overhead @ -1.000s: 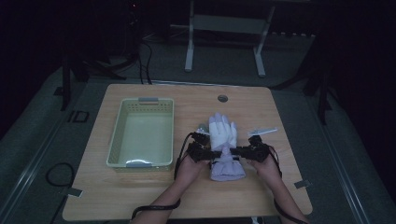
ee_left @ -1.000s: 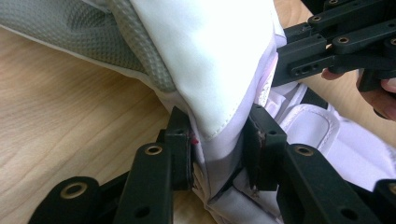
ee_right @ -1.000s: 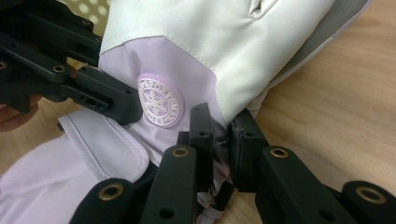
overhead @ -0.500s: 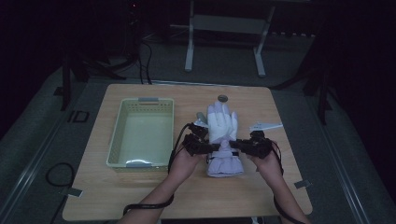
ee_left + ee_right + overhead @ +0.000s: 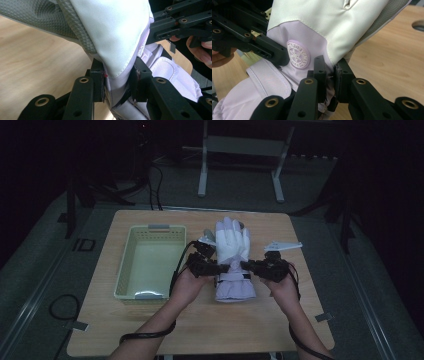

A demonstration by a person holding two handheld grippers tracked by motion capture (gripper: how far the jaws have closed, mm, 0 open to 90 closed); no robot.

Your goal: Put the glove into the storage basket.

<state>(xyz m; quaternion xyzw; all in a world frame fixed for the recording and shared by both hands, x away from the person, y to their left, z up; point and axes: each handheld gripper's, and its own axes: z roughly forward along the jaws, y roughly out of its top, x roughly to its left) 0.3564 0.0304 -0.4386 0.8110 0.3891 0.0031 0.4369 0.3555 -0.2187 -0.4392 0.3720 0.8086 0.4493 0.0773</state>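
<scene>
A person at a wooden table [image 5: 300,320] holds a white and lilac winter glove [image 5: 232,255] between two hand-held grippers, one clamped on each side of its wrist section. The left gripper [image 5: 216,268] pinches the glove's left edge, its jaws closed tight on a fold of lilac fabric just below the white palm panel, as the left gripper view shows at close range [image 5: 117,85]. The right gripper [image 5: 250,266] bites the opposite edge in the same way, its jaws together on the seam where white meets lilac [image 5: 329,75].

Gripping both edges at the wrist appears meant to keep the glove spread flat and under control, fingers pointing away from the person and cuff hanging toward them, probably for carrying it as one piece. The glove seems to be off the tabletop, though the high view does not settle how far.

A pale green plastic basket [image 5: 125,270] stands beyond the left gripper's outer side, near it but apart, a likely destination for the glove.

Beside the right gripper's jaws sits a round lilac rubber badge [image 5: 297,56] with a snowflake emblem and raised lettering around its rim; the letters are too small to read.
</scene>
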